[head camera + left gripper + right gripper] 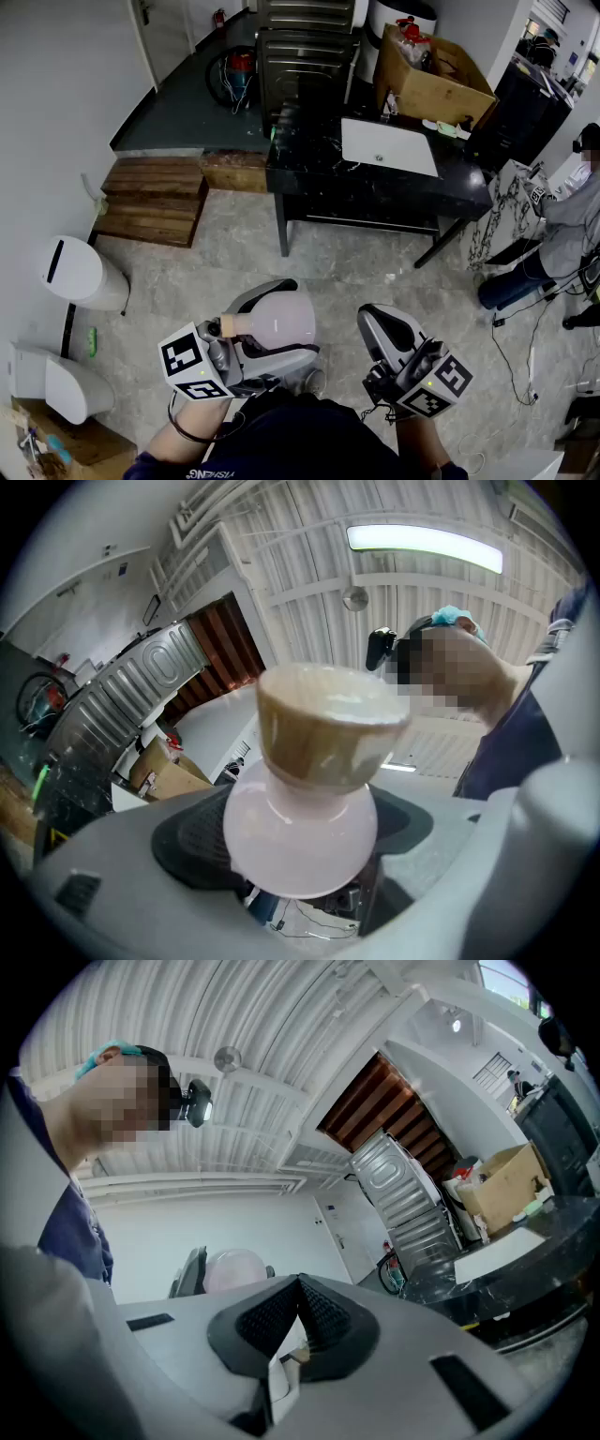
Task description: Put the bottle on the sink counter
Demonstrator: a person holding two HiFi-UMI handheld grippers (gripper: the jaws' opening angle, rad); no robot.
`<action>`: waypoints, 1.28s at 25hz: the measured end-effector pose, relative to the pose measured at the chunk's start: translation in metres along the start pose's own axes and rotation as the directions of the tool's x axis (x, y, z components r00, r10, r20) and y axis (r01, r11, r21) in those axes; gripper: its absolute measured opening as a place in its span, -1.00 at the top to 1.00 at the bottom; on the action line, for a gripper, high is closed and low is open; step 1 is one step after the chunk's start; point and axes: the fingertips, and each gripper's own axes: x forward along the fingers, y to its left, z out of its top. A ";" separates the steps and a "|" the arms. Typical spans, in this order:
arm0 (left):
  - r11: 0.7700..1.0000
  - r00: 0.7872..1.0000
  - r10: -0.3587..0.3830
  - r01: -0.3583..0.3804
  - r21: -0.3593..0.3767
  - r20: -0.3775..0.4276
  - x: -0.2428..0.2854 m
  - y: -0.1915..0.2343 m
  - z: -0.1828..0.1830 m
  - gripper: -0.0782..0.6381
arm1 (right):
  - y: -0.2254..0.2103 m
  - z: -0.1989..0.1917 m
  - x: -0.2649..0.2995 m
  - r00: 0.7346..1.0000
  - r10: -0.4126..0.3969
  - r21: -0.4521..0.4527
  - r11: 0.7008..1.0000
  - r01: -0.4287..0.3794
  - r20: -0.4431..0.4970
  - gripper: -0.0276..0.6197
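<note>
Well across open floor (356,272) from sink counter (375,192), left gripper (277,328) grips bottle (300,846)

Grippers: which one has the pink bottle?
The left gripper: its fingers clamp the pink bottle with the tan cap. The right gripper has its fingers shut, empty.
</note>
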 end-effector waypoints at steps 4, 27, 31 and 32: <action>1.000 1.000 0.000 0.000 0.001 -0.003 0.007 0.003 -0.001 -0.34 | -0.004 0.003 0.000 1.000 0.007 -0.002 1.000 -0.007 -0.003 0.84; 0.998 0.998 0.065 -0.065 0.015 0.011 0.036 0.001 -0.032 -0.34 | -0.052 0.004 -0.052 1.000 -0.022 0.075 0.997 0.021 0.015 0.83; 0.997 0.997 0.076 -0.077 0.022 0.009 0.040 -0.004 -0.037 -0.34 | -0.054 0.006 -0.060 0.999 -0.016 0.088 0.996 0.013 0.028 0.83; 0.997 0.997 0.078 -0.078 0.021 0.010 0.040 -0.004 -0.037 -0.34 | -0.054 0.007 -0.061 0.999 -0.013 0.087 0.996 0.010 0.030 0.83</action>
